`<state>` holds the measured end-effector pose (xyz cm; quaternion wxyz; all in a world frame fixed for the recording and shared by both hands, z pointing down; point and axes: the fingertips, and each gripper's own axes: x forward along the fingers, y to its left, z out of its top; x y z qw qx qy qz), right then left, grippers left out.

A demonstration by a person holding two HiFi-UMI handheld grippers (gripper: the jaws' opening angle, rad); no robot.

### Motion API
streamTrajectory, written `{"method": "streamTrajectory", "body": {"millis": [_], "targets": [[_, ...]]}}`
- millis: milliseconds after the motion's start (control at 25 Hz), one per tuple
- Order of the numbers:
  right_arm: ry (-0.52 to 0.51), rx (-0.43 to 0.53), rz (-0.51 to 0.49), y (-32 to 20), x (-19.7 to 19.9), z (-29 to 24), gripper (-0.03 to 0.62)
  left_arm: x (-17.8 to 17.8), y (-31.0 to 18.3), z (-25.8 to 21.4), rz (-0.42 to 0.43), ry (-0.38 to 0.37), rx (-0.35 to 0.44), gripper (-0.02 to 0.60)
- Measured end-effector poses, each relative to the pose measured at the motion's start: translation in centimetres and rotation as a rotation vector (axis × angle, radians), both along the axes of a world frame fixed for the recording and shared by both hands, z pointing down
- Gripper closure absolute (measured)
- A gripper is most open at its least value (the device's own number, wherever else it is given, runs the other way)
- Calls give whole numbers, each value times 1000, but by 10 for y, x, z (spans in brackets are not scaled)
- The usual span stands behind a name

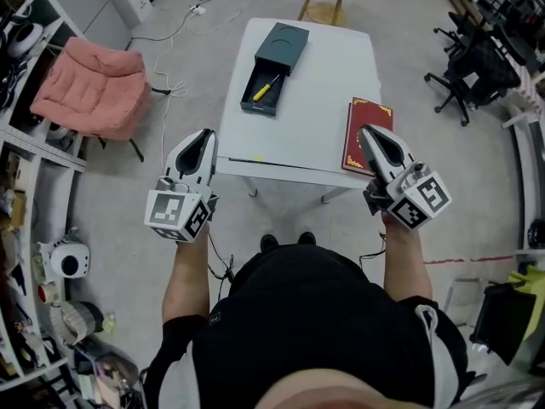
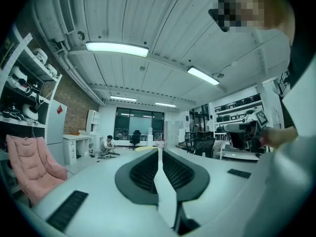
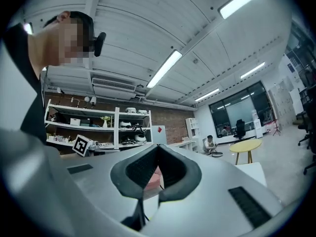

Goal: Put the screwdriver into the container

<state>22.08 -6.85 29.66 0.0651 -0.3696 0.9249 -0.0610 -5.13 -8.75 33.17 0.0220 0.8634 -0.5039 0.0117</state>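
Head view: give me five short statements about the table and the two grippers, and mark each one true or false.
1. The yellow screwdriver lies in the open tray of the dark container. True.
2. The red book lies at the left edge of the table. False: it lies at the right edge.
3. The left gripper has its jaws together, with nothing between them. True.
4. The right gripper is shut on the screwdriver. False: its jaws are together and empty.
5. A pink chair stands on the floor to the left of the table. True.
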Motion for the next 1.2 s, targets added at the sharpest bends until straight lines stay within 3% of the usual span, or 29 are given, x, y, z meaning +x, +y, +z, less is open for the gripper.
{"method": "streamTrajectory", "body": {"millis": [200,440,1200], "targets": [[24,69,39,-23,23,-9,565,12,-25,-4,-23,-31,5,546],[20,81,42,-36,35,-8,565,27,-50,1,-35,-30,-44,548],[24,54,27,-36,44,7,565,39,-40,3,-49,-49,-54,548]]}}
